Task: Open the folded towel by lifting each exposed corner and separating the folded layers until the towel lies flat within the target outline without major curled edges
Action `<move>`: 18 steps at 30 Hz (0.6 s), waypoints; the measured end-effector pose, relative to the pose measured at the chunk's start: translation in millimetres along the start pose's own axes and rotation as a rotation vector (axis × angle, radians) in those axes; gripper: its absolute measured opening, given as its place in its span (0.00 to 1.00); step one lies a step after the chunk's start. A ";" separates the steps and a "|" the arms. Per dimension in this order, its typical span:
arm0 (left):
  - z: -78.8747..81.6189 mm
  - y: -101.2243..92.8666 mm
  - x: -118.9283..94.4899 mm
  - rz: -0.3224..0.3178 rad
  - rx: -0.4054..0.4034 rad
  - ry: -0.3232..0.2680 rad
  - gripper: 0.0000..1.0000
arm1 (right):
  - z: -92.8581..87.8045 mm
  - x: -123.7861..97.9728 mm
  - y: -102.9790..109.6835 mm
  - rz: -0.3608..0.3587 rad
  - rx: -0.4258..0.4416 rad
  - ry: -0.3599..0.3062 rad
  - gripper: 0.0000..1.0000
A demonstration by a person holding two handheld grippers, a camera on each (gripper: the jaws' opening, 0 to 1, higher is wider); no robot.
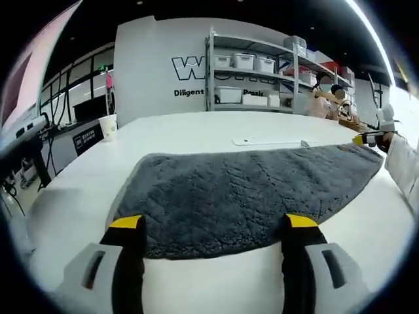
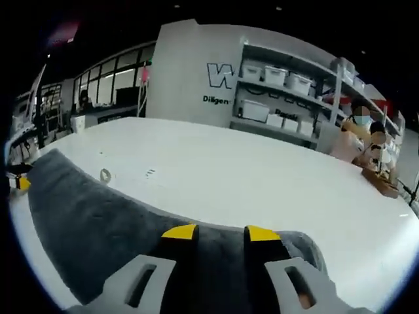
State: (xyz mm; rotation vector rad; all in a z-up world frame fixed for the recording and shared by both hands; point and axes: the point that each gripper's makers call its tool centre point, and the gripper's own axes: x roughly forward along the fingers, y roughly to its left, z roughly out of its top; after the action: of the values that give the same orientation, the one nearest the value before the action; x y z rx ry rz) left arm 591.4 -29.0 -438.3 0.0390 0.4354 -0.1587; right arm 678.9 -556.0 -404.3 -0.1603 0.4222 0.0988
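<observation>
The towel (image 1: 242, 196) is lying on the white table (image 1: 196, 131), its long axis running across in front of the left gripper (image 1: 213, 226), whose jaws are standing wide just short of the near edge. The right gripper (image 2: 220, 234) is working the far end, jaws narrowed over the pile; whether they're pinching it, I cannot tell.

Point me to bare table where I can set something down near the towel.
Free: white table beyond the towel, back to the cup and shelves; also the strip left of the towel. Crowded: the near edge by the left gripper, and the right end, under the right gripper.
</observation>
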 end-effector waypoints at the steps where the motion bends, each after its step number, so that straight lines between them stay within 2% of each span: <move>1: -0.1 -0.2 -0.3 0.000 0.000 0.000 0.85 | -3.4 0.5 -3.6 -0.004 0.000 0.007 0.22; 5: 0.2 0.2 0.1 0.000 0.000 0.000 0.85 | -18.1 3.9 -13.4 -0.018 0.001 0.048 0.23; 12: 0.2 0.2 0.0 0.000 0.001 0.002 0.85 | -29.7 7.5 -25.7 -0.028 0.029 0.073 0.22; 18: 0.3 0.3 0.5 0.002 0.001 0.000 0.85 | -35.8 9.6 -23.7 -0.009 0.069 0.081 0.20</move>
State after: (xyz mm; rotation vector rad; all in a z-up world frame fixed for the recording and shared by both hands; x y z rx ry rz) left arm 592.0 -28.8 -438.2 0.0409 0.4355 -0.1573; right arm 676.3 -584.9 -437.3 -0.0986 0.5054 0.0690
